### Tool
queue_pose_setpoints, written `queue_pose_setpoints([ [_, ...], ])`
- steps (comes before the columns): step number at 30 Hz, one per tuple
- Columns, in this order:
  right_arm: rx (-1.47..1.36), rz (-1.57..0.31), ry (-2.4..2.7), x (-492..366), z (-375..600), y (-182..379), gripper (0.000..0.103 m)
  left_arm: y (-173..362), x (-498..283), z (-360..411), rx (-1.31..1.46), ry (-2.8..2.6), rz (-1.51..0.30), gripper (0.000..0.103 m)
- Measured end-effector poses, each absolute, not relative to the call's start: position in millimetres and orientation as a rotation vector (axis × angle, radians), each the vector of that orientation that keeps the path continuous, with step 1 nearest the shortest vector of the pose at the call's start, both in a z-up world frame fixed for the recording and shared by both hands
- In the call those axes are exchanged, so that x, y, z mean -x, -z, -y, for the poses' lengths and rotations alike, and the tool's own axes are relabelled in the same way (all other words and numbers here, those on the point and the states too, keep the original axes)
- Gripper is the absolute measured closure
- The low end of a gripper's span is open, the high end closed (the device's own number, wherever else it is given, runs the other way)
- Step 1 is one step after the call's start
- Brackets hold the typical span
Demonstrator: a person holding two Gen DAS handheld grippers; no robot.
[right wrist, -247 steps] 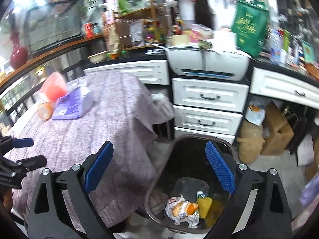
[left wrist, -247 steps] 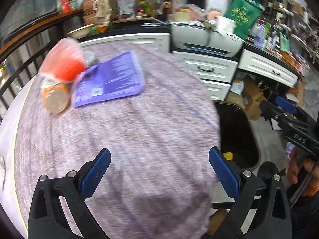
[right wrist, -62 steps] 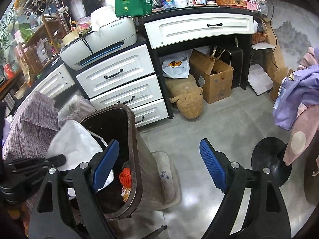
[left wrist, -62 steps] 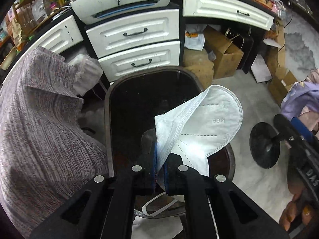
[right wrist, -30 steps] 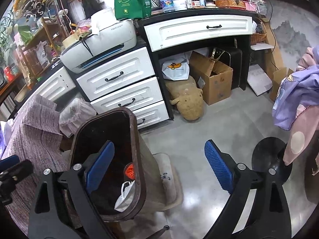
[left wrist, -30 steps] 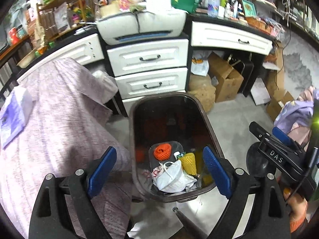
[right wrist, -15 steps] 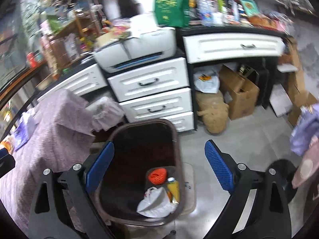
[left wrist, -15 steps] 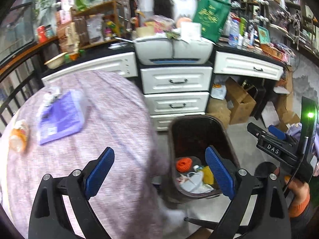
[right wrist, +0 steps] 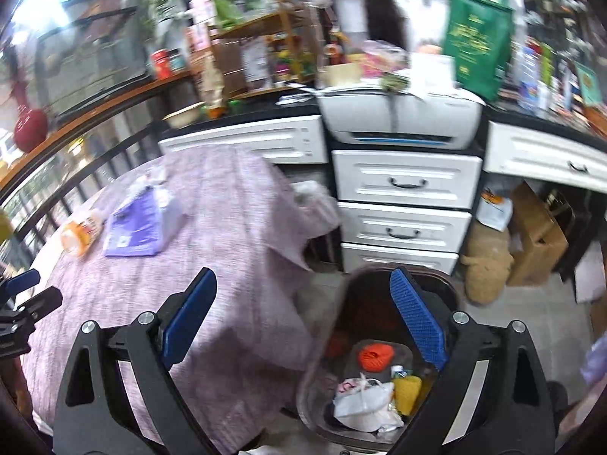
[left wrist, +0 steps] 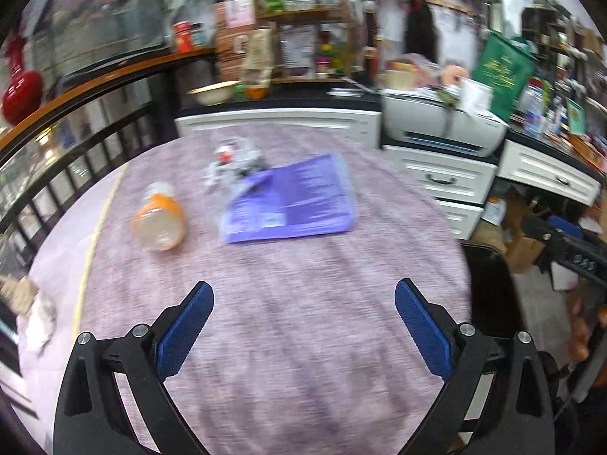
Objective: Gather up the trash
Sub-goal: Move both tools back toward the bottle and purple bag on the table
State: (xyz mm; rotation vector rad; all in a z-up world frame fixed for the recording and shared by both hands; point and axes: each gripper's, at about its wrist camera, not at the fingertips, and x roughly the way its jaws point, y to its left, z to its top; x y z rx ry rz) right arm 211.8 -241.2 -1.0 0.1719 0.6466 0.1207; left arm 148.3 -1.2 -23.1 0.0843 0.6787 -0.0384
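- The left gripper (left wrist: pixel 303 326) hangs over the near part of the table with its blue pads (left wrist: pixel 185 328) far apart and the jaws just finishing their spread; nothing sits between them.
- The right gripper (right wrist: pixel 303 322) is likewise wide and empty, poised over the table's right edge and the trash bin (right wrist: pixel 449 290) on the floor beside it.
- The bin already holds a white face mask (right wrist: pixel 362 402), an orange netted ball (right wrist: pixel 375 354) and a yellow scrap (right wrist: pixel 406 388), so I'd judge one drop finished and the step now a reach for the next piece.
- Beyond the left gripper lies bare purple tablecloth (left wrist: pixel 303 265), then the remaining litter toward the far side.
- Left of centre is a plastic bottle with an orange label (left wrist: pixel 159 220), on its side, clear and apparently empty; it may roll if nudged.
- Right of it lies a flat purple packet (left wrist: pixel 292 201), thin and soft-looking; pinching an edge seems the way.
- Farthest is a crumpled clear wrapper (left wrist: pixel 235 161), touching the packet's far left corner, too blurred to name closer.
- The bottle looks the nearest pick for the left gripper.
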Motion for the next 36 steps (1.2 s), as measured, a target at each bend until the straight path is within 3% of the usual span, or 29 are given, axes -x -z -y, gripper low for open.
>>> queue_pose_setpoints([
  [13, -0.132, -0.697, -0.257, -253, 156, -10, 0.012, 19, -151, -110, 0.024, -0.164, -0.692, 0.008],
  [28, -0.064, -0.703, -0.278, -275, 116, -8, 0.011, 15, -238, -145, 0.108, -0.14, -0.772, 0.008],
  [36, -0.054, -0.698, -0.272, -273, 120, -5, 0.012, 29, -341, -177, 0.239, -0.09, -1.065, 0.008],
])
